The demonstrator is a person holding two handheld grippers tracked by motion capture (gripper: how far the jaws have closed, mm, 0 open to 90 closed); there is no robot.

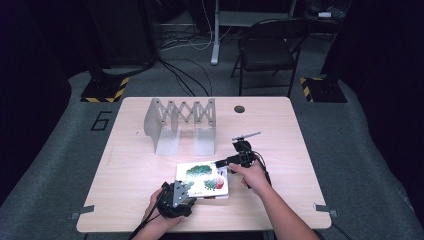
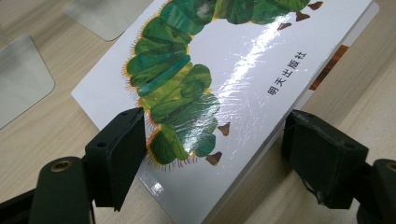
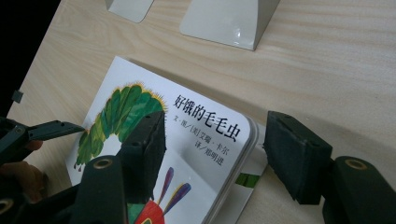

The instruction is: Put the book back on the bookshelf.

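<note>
The picture book [image 1: 202, 179] lies flat on the wooden table [image 1: 280, 130], near the front edge and a little right of the middle, just in front of the folding white book stand [image 1: 181, 123]. Its cover is white and shiny, with a big green caterpillar [image 2: 173, 88] that has a red face, and some black Chinese writing [image 3: 206, 122]. The book's long side runs across the table, from left to right, so each short end points at one hand. The left gripper [image 1: 186, 194] sits at the book's front left corner, and the right gripper [image 1: 223, 162] sits at the far right corner. Both are about the same closeness, so either hand could go first. In the left gripper view the two black jaws stand wide apart with the corner of the book between them, not squeezing it. In the right gripper view the jaws are spread open too, one over the cover and one past the spine edge. The cover there may be lifted a bit off the pages, but it is hard to be sure. To pick the book up, a gripper would need to close on an edge.
</note>
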